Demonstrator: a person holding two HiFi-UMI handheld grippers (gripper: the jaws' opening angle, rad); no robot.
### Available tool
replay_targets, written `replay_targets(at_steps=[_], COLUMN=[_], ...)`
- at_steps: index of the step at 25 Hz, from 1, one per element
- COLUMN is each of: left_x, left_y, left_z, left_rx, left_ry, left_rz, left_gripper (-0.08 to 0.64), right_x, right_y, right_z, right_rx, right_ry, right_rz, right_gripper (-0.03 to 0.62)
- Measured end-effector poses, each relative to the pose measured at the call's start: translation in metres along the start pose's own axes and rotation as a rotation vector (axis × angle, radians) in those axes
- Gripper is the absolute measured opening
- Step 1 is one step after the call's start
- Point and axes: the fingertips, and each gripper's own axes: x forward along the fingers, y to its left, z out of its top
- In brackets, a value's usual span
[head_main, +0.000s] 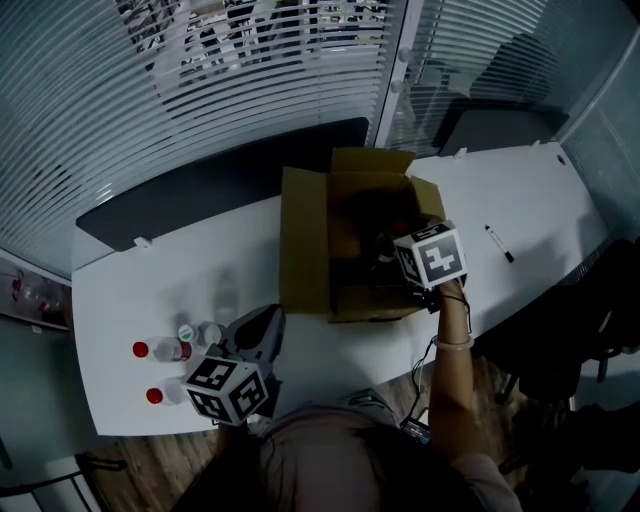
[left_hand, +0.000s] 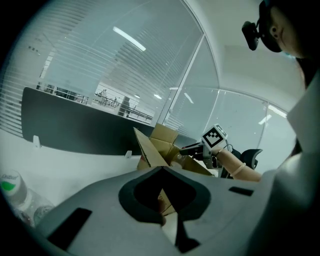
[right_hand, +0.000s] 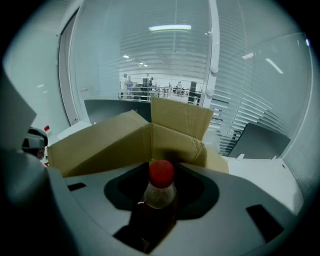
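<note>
Head view: the right gripper (head_main: 388, 250) reaches into an open brown cardboard box (head_main: 305, 240) with its flaps up, standing on a smooth white table (head_main: 530, 190). The left gripper (head_main: 262, 322) hangs over the table's near edge, just beside four small clear bottles (head_main: 175, 350) with red, green and pale caps. A thin pen (head_main: 500, 243) lies well to the right of the box.

Left gripper view: the grey jaws meet at the tips, and their dark padded hollow is empty. Through it we see a box flap. A green-capped bottle (left_hand: 12, 187) lies at far left.

Right gripper view: the jaws clamp a bottle (right_hand: 159, 192) upright. It has a rounded red cap, a clear neck and dark contents. We see it over the box's opening.
</note>
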Motion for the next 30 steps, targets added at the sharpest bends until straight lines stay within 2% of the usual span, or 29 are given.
replay_targets(at_steps=[13, 23, 30], left_x=[-0.030, -0.062, -0.079], left_y=[-0.007, -0.010, -0.015], left_z=[0.002, -0.001, -0.008], left_rx=[0.015, 0.020, 0.029], left_ry=[-0.030, -0.036, -0.036], left_rz=[0.019, 0.015, -0.020], left_gripper=[0.008, 0.008, 0.008], right_x=[-0.055, -0.131, -0.177], right_y=[0.017, 0.050, 0.063], right_z=[0.030, 0.067, 0.073], right_rx=[-0.037, -0.030, -0.052], right_ry=[-0.134, -0.342, -0.430], right_rz=[-0.029, -0.045, -0.094], right_gripper=[0.176, 0.176, 0.176])
